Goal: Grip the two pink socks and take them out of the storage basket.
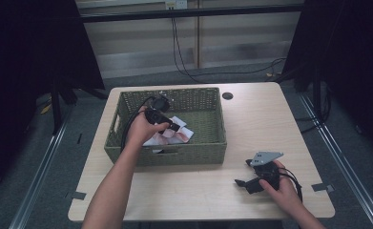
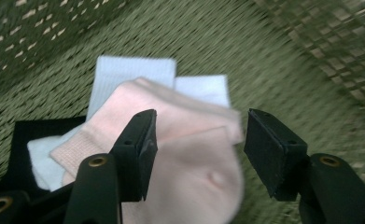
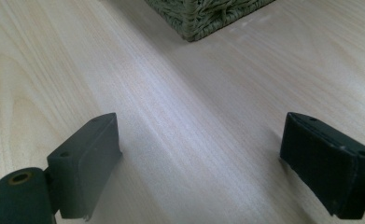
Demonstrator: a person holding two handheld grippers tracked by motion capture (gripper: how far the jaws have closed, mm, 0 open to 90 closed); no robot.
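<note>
A green woven basket (image 1: 189,153) stands on the left half of the light wooden table (image 1: 255,119). Inside it lie folded socks (image 1: 175,137). In the left gripper view a pink sock (image 2: 189,116) lies on top of a white one (image 2: 133,70), with a black piece (image 2: 35,133) at the lower left. My left gripper (image 1: 173,126) reaches into the basket; its jaws (image 2: 199,140) stand apart just over the pink sock, pads not pressing it. My right gripper (image 1: 242,172) rests low over the table near the front right, open (image 3: 201,154), with bare wood between its jaws.
The basket's near corner (image 3: 203,14) lies ahead of the right gripper. A round cable hole (image 1: 228,96) sits at the table's back edge. Cables hang behind the table, and dark curtains close in both sides.
</note>
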